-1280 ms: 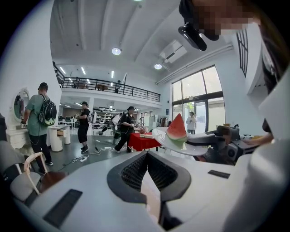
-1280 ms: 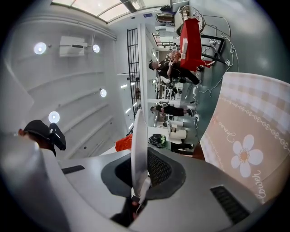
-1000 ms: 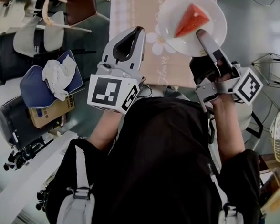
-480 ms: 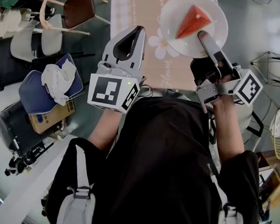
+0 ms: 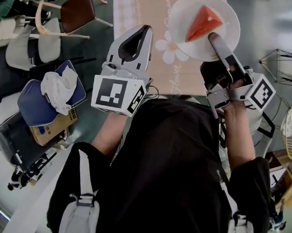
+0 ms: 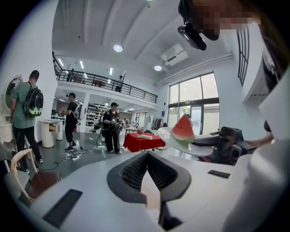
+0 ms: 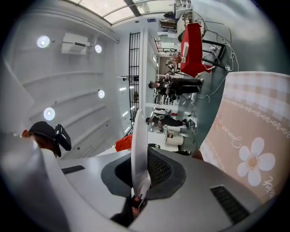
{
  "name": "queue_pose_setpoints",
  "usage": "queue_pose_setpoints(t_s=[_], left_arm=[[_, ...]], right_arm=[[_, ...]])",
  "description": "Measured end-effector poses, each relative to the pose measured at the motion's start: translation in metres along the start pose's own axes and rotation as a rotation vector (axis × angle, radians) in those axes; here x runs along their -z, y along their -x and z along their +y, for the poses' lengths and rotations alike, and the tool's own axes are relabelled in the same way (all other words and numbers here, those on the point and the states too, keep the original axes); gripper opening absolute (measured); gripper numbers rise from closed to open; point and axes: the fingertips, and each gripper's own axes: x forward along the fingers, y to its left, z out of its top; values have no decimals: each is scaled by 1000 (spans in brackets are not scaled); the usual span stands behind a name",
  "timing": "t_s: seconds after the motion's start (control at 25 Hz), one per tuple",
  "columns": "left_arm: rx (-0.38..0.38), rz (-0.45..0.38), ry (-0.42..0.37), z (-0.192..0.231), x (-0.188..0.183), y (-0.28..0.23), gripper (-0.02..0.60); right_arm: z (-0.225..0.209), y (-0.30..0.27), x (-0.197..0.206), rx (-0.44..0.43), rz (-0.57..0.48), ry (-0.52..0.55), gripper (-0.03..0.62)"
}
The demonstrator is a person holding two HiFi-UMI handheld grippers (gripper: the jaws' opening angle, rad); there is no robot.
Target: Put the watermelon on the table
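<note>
Right gripper (image 5: 214,41) clamped the near rim of the round white plate (image 5: 179,16) carrying the red watermelon wedge (image 5: 202,22); a level, slow descent onto the beige floral-clothed table (image 5: 138,11) was advisable.

One watermelon slice (image 5: 203,23), one plate (image 5: 182,15), one table (image 5: 143,9) and two hand-held grippers (image 5: 144,29) (image 5: 214,38) show.

This is a big open hall used as a lab-like workspace. A railed mezzanine (image 6: 104,86) runs above the floor and tall windows (image 6: 192,102) fill one wall. People wearing backpacks (image 6: 25,108) (another handles equipment) stand among loose floor cables (image 6: 68,157) and a red-draped table (image 6: 142,141).
</note>
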Motion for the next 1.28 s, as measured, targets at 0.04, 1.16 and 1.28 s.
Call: queue_pose_setpoints(t_s=[0.04, 1.16, 1.28], left_arm=[[6, -1, 3, 2, 0, -2, 14], [33, 21, 29, 24, 6, -29, 14], [17, 21, 31, 19, 6, -31, 14]], right_arm=[[0, -2, 0, 0, -3, 2, 18], [-9, -25, -7, -16, 12, -11, 18], [-11, -23, -11, -24, 40, -5, 18]])
